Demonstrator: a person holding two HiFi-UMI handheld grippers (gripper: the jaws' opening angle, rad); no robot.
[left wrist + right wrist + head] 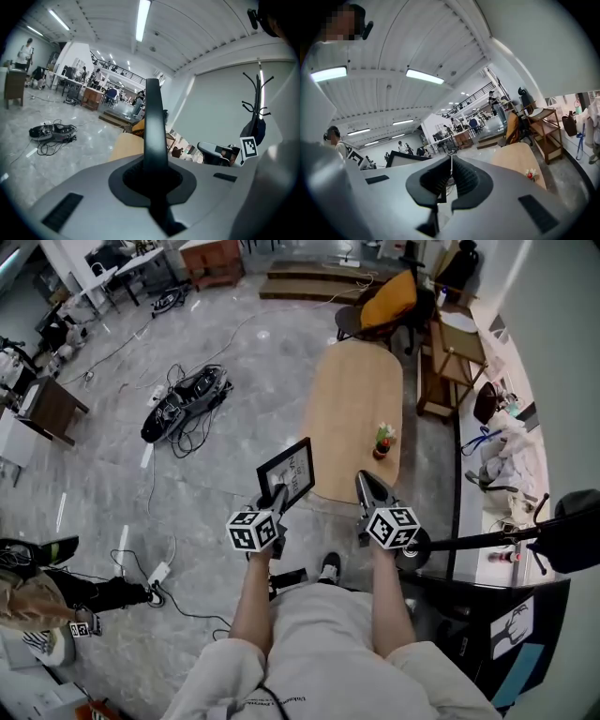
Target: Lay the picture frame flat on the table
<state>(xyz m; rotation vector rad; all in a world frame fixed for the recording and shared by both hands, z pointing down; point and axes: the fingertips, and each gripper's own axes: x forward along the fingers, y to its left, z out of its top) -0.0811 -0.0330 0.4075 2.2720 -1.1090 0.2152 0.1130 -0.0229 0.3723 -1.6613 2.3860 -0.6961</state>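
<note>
A black picture frame [289, 470] with a white print is held upright in the air, just short of the near end of the oval wooden table [356, 399]. My left gripper [277, 493] is shut on its lower edge. In the left gripper view the frame [153, 122] shows edge-on, rising from between the closed jaws of that gripper [151, 174]. My right gripper [366, 482] hovers beside it over the table's near edge, shut and empty. In the right gripper view its pads [457, 174] meet, with the frame [405, 159] to the left and the table [516, 159] ahead.
A small potted flower [382, 440] stands on the table near its right edge. On the floor to the left lie a black bag with tangled cables [186, 397] and a power strip [157, 572]. A chair with an orange cushion [389, 298] and a wooden stool [452, 357] stand beyond.
</note>
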